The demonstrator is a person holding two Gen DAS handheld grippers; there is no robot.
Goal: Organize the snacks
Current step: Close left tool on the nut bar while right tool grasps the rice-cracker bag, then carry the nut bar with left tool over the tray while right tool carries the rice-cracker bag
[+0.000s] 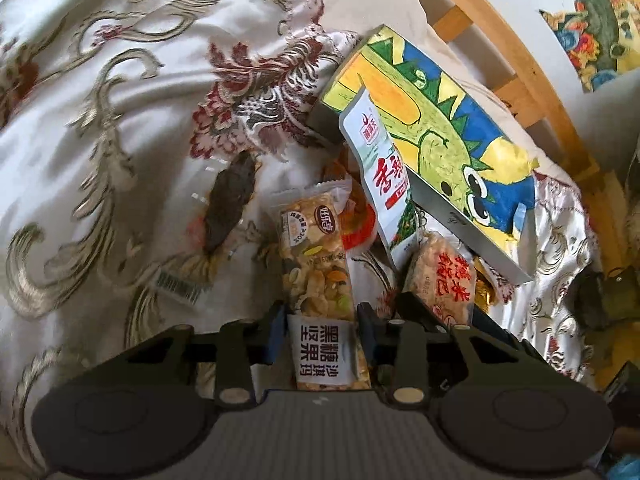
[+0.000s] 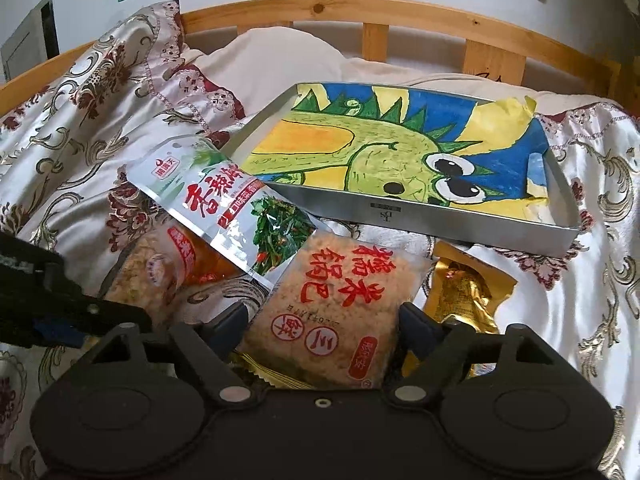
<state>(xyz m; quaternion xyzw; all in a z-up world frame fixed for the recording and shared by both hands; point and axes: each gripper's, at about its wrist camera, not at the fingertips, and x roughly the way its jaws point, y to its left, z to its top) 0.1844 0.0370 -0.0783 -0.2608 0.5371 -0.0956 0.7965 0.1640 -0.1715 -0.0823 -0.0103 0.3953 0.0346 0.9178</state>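
On the bed's patterned satin cover, the left gripper straddles a nut bar, jaws close beside its wrapper, contact unclear; the right gripper has its jaws spread around a rice cracker pack; a seaweed pouch leans against the dragon-lined metal tray just behind.

The left gripper fills the bottom of the left wrist view, pointing steeply down, with its jaws narrowed on either side of a nut bar; the blue-padded fingers sit right at the wrapper's edges. The right gripper lies along the bottom of the right wrist view, also angled down, jaws wide, straddling a rice cracker pack. Contact is unclear for both.
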